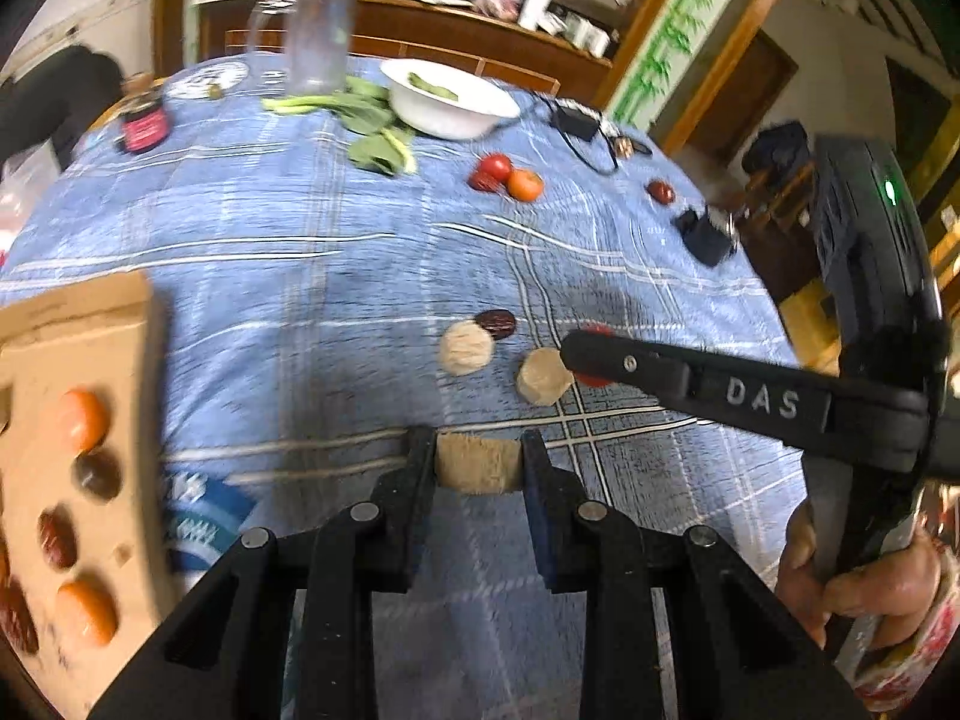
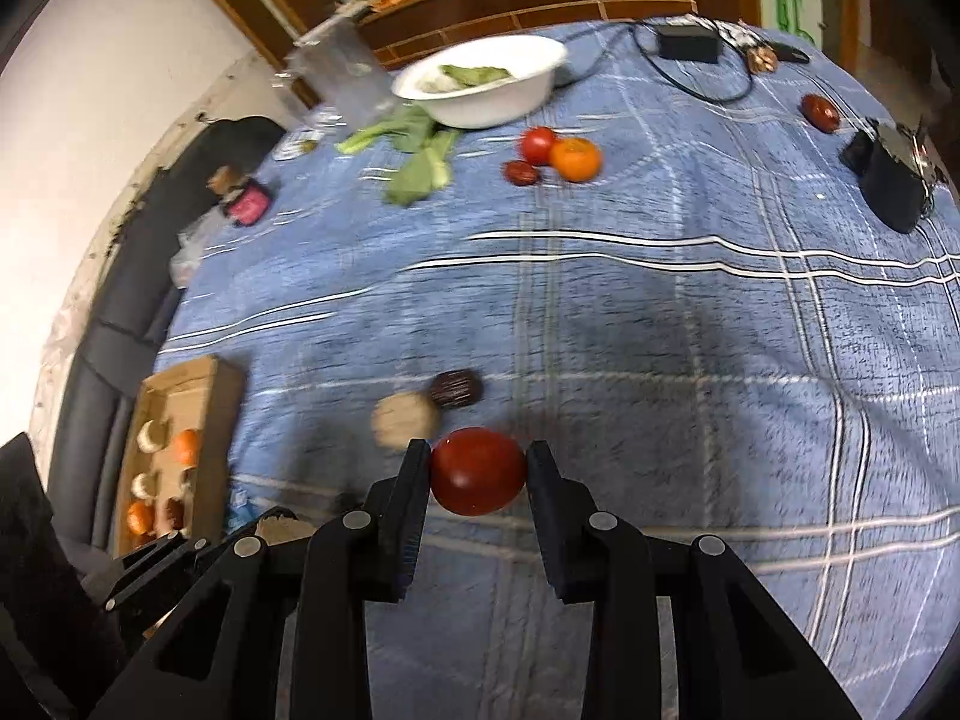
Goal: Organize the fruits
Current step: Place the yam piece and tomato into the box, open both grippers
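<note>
- left gripper [image 1: 479, 465]: jaws narrow, clamped on a pale beige round piece [image 1: 478, 467]; the piece's long axis runs side to side across the gap, flat ends against the pads.
- right gripper [image 2: 478, 471]: pads pressing both sides of a red tomato [image 2: 478, 471]; tomato slightly wider than tall, long axis across the jaws, no stem end seen.
- in the left wrist view the right gripper comes in from 3 o'clock, its finger lying over the tomato, a hand [image 1: 864, 588] on its handle at 4 o'clock.
- blue checked tablecloth [image 2: 660, 324] under everything.
- loose on the cloth just beyond the right gripper, at 11 o'clock of it: another pale round piece [image 2: 405, 420] touching a dark wrinkled date [image 2: 456, 389].
- cardboard tray [image 1: 78, 330] at 9 o'clock in the left wrist view, holes holding orange fruits [image 1: 84, 420] and dark dates [image 1: 57, 537].
- far at 12 o'clock: tomato, orange and date cluster [image 2: 555, 156], white bowl [image 2: 480, 99] with greens.
</note>
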